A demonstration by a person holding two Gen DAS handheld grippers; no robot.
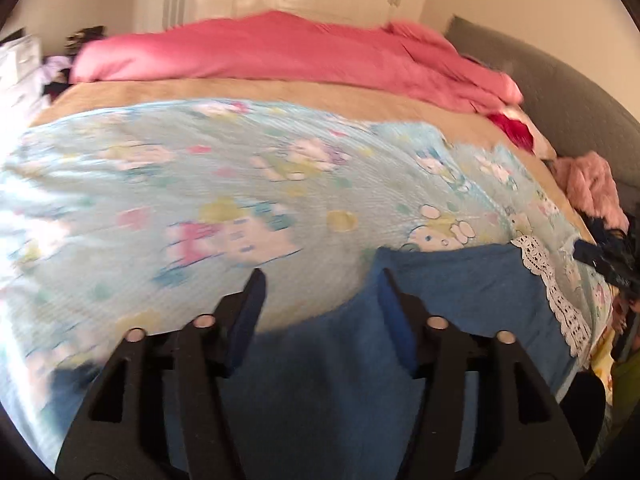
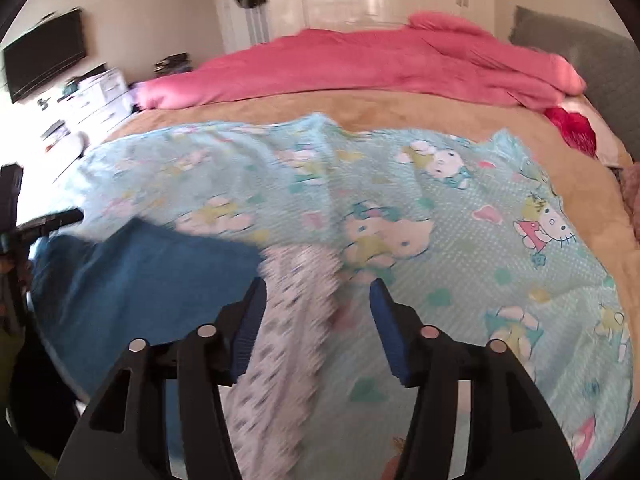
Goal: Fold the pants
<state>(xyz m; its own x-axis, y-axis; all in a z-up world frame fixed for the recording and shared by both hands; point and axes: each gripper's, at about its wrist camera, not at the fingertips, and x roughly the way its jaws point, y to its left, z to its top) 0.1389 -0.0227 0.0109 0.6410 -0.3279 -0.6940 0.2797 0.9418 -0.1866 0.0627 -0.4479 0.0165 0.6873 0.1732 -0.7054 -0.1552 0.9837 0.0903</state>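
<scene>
Blue, soft, limp pants (image 1: 460, 292) should bunch easily, best pinched at a folded edge; left gripper (image 1: 320, 300) and right gripper (image 2: 318, 308) both gape, grasping nothing

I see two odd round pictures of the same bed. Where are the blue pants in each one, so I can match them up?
Left wrist view: the blue pants lie at lower centre and right, beneath the open left gripper, edged by white lace trim.
Right wrist view: the blue pants lie at lower left, left of the open right gripper.
Shared landmark: the pink blanket across the far side of the bed.
</scene>
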